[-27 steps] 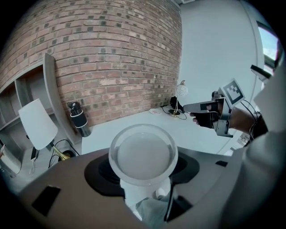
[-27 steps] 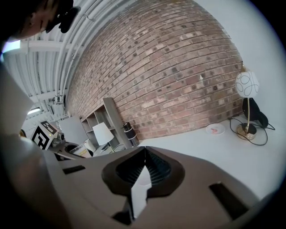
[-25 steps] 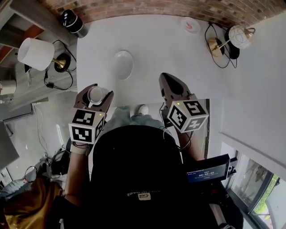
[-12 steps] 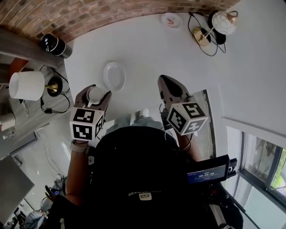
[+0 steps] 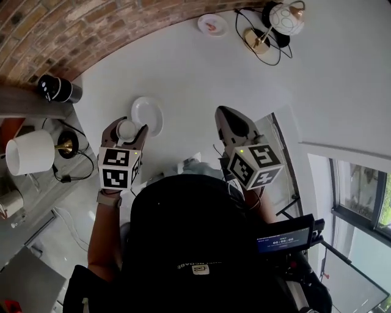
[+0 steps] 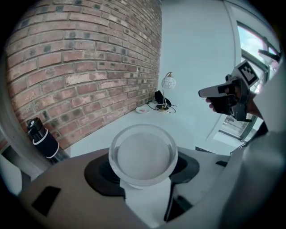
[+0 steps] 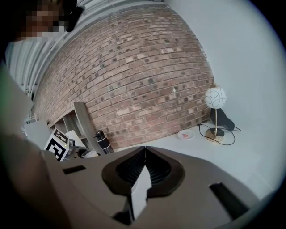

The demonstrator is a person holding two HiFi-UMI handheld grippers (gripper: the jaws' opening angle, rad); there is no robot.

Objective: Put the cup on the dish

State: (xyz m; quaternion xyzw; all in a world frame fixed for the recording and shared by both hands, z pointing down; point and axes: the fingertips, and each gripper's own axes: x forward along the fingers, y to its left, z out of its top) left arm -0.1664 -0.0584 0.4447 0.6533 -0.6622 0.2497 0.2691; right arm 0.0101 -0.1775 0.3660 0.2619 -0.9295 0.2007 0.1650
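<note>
Left tool (image 5: 126, 127): I'm pinching the cup (image 6: 143, 154) by its walls, near the surface (image 5: 201, 79) edge, just beside the dish (image 5: 147, 115) and not yet on it | right tool (image 5: 223, 114): I'm holding it pressed together, empty | risk, as I'm judging it: the cup slipping in the grip, or catching the dish rim and tipping | I'm counting: one shade lamp (image 5: 27, 153), one bottle (image 5: 55, 89), one cup, one dish, one far plate (image 5: 211, 25), one globe lamp (image 5: 282, 15), two tools.

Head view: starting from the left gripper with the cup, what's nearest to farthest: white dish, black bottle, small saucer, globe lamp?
1. White dish, just ahead-right of the left gripper.
2. Black bottle, to the left by the brick wall.
3. Small saucer, far ahead at the wall.
4. Globe lamp, farthest, beyond the saucer to the right.
</note>
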